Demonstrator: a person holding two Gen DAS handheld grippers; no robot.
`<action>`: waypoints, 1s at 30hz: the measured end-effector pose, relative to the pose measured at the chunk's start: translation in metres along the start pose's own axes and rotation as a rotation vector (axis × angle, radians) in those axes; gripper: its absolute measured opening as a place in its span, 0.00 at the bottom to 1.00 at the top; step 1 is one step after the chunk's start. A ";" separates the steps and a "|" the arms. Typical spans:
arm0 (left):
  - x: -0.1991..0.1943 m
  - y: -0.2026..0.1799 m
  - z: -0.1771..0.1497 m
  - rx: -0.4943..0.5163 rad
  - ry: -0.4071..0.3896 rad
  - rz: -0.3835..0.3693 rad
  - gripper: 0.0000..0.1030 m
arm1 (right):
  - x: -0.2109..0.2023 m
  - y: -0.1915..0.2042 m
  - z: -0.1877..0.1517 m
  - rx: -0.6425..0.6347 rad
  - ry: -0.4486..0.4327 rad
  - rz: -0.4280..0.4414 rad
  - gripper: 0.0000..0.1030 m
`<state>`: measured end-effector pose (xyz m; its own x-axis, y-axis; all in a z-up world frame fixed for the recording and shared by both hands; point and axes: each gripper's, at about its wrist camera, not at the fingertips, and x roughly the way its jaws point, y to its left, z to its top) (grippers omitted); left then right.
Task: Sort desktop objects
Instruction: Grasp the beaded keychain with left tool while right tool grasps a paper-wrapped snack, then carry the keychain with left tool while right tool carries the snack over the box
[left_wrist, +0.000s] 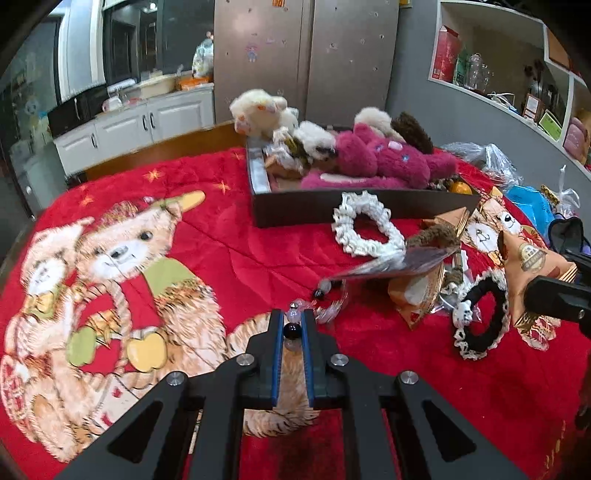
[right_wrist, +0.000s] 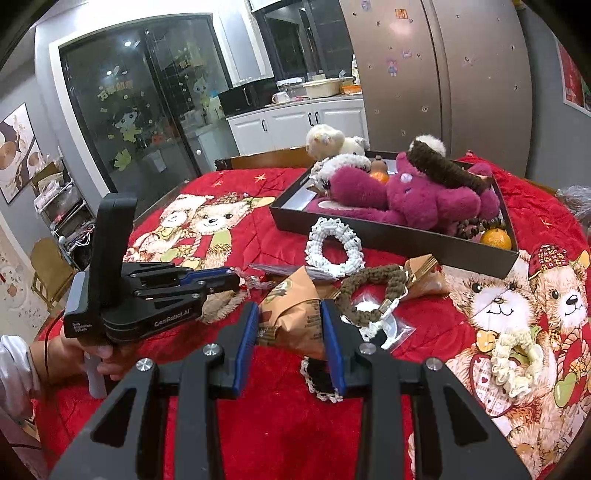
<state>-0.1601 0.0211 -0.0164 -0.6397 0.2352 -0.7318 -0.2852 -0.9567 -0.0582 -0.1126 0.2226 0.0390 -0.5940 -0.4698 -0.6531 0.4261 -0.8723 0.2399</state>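
My left gripper (left_wrist: 292, 320) is shut on a bead bracelet (left_wrist: 322, 295) in a clear packet, lifted just above the red blanket; it also shows in the right wrist view (right_wrist: 236, 281). My right gripper (right_wrist: 290, 314) is shut on a brown paper snack packet (right_wrist: 295, 310). A dark tray (right_wrist: 391, 232) holds a magenta plush bear (right_wrist: 410, 199) and white plush toys (right_wrist: 332, 142). A white lace scrunchie (right_wrist: 334, 248), a brown braided scrunchie (right_wrist: 373, 291) and a black scrunchie (left_wrist: 480, 317) lie in front of the tray.
An orange (right_wrist: 496, 238) sits in the tray's near corner. A cream scrunchie (right_wrist: 515, 363) lies at the right. Another brown packet (left_wrist: 417, 295) lies by the black scrunchie. Plastic bags (left_wrist: 491, 158) sit beyond the tray. The red bear-print blanket (left_wrist: 221, 236) covers the table.
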 end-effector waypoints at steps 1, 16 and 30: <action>-0.003 0.000 0.001 0.004 -0.009 0.006 0.09 | -0.001 0.001 0.001 0.000 -0.002 0.001 0.34; -0.074 -0.018 0.016 -0.005 -0.181 0.032 0.09 | -0.047 0.030 0.015 -0.027 -0.113 -0.006 0.34; -0.127 -0.021 0.022 -0.039 -0.251 -0.013 0.09 | -0.098 0.065 0.020 -0.050 -0.205 0.002 0.34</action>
<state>-0.0883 0.0151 0.0924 -0.7946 0.2778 -0.5398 -0.2696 -0.9582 -0.0963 -0.0404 0.2092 0.1332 -0.7171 -0.4938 -0.4920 0.4578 -0.8659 0.2019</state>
